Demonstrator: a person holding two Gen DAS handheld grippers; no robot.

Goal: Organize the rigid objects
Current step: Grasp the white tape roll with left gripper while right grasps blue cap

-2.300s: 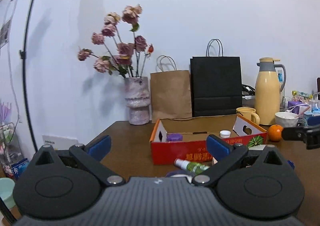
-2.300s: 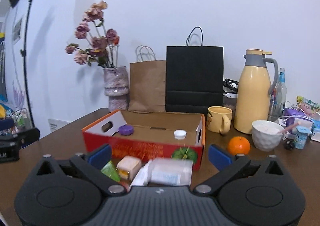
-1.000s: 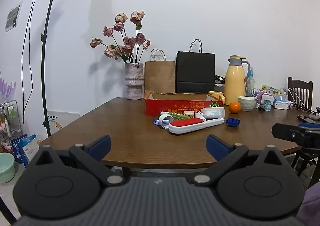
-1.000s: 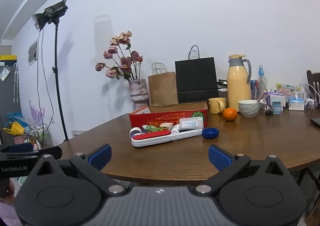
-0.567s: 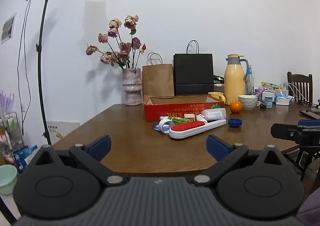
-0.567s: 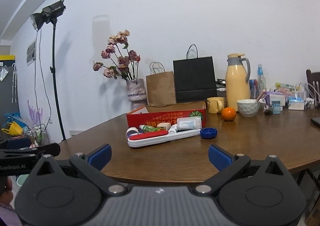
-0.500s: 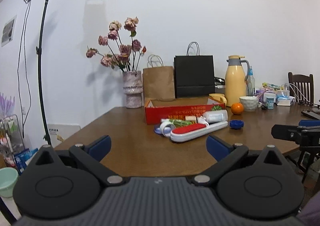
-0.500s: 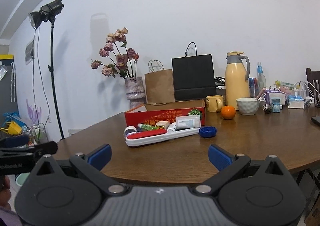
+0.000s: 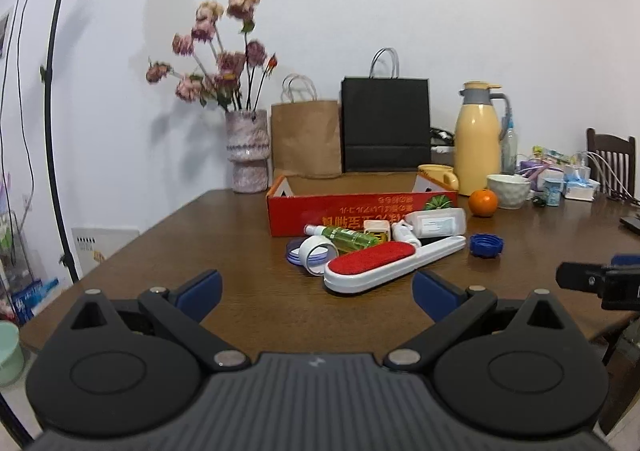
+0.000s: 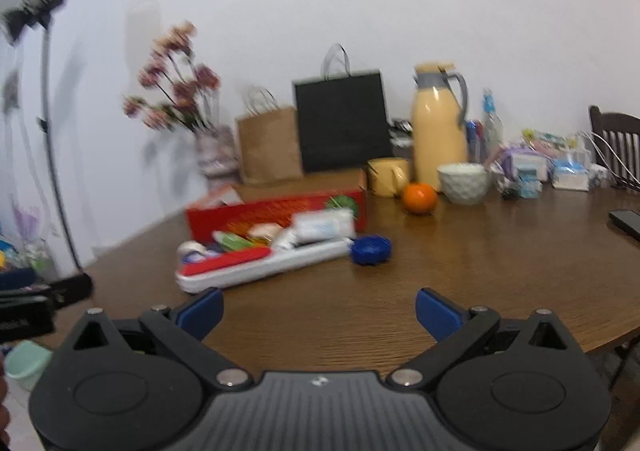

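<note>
A pile of small objects lies on the brown table in front of a red cardboard box [image 9: 360,209] [image 10: 276,211]: a white lint brush with a red pad [image 9: 384,261] [image 10: 256,265], a green spray bottle [image 9: 344,237], a white tape roll [image 9: 318,253], a white bottle [image 9: 436,221] and a blue cap [image 9: 486,245] [image 10: 372,249]. My left gripper [image 9: 316,291] is open and empty, short of the brush. My right gripper [image 10: 320,313] is open and empty, nearer than the cap.
Behind the box stand a vase of flowers [image 9: 246,155], a brown paper bag [image 9: 306,139], a black bag [image 9: 386,125], a yellow thermos [image 9: 478,139], a yellow mug [image 10: 386,175], an orange [image 9: 483,203] and a white bowl [image 9: 508,189]. Clutter and a chair [image 9: 610,155] are at the right.
Both grippers have moved forward toward the table and the pile, which now looks larger. Both stay open and empty. The right view has swung a little right and is blurred.
</note>
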